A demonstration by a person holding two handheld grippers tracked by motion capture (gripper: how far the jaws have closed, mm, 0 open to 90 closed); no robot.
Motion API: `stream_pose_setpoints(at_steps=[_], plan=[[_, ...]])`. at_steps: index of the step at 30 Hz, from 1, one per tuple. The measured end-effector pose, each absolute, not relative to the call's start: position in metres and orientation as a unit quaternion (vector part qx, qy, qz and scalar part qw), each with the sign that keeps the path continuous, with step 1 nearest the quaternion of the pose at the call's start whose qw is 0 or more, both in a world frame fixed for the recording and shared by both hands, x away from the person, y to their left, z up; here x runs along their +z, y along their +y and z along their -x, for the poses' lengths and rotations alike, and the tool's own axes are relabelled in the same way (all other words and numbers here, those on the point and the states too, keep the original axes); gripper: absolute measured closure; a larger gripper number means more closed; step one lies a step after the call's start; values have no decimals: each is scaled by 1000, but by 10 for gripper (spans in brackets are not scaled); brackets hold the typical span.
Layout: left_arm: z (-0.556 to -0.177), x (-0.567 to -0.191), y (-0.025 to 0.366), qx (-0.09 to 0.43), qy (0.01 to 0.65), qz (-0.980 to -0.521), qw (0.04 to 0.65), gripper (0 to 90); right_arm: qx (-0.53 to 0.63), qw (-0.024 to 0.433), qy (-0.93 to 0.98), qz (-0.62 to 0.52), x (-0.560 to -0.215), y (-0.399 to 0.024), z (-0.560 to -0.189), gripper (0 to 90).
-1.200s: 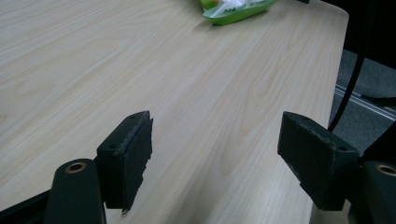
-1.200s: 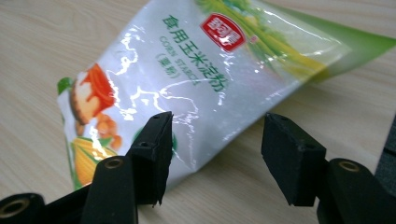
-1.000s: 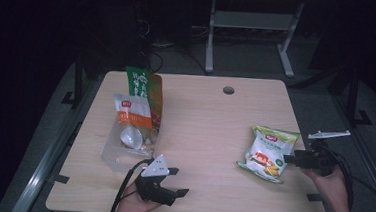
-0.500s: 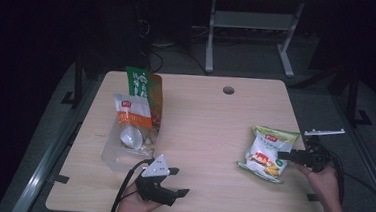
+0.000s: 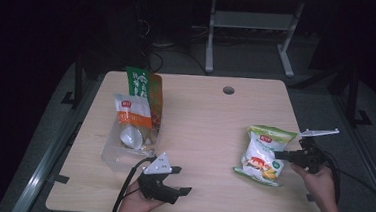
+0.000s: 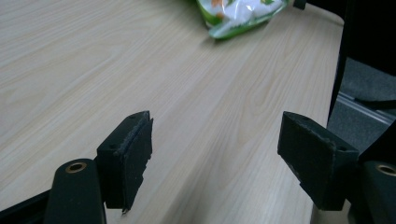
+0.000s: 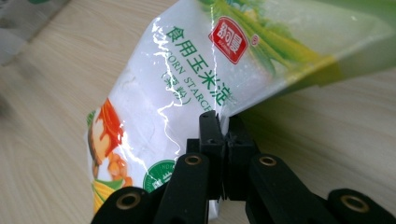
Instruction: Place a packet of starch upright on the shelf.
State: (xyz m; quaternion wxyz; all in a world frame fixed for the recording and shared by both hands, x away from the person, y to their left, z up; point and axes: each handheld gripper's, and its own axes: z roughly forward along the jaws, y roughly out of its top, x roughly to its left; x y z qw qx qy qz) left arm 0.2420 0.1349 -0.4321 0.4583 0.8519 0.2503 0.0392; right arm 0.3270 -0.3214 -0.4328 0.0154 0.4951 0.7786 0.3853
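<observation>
Pinching the side edge of the corn starch bag (image 7: 187, 93), your right gripper (image 7: 223, 126) has just closed its jaws, and the two black pads are pressed together on the plastic. In the right gripper view the bag's edge is caught between the tips, and the printed face with the red logo and green lettering slopes up and away from the jaws. From the high view the corn starch bag (image 5: 263, 154) lies on the right part of the table (image 5: 209, 127), near the right edge, and your right gripper (image 5: 279, 155) meets it from the right, with your right hand (image 5: 321, 183) behind it.

Your left gripper (image 5: 183, 182) sits at the near edge of the table, left of centre, held in your left hand (image 5: 136, 207), well apart from the bag. Its jaws are spread wide with nothing between them; in the left gripper view the left gripper (image 6: 215, 154) has bare wood between its pads, and the bag's corner sits far off at the top.

Farther left on the table, a clear bag with an orange label (image 5: 129, 132) lies flat, partly overlapping a green and orange packet (image 5: 147, 90) behind it. A round cable hole (image 5: 228, 90) sits near the far edge of the table.
</observation>
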Motion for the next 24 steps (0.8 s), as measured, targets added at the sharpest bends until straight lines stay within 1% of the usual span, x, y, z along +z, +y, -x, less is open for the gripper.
stream_pose_setpoints(at_steps=[11,15,24], plan=[[-252,-427,107,29,239,-851,466,261,424,35,785,-451,-408,-301,-317,883],[-254,-425,98,25,232,-853,467,261,438,31,790,-429,-400,-294,-314,885],[-257,-421,91,23,229,-853,469,261,448,41,807,-382,-380,-267,-312,890]])
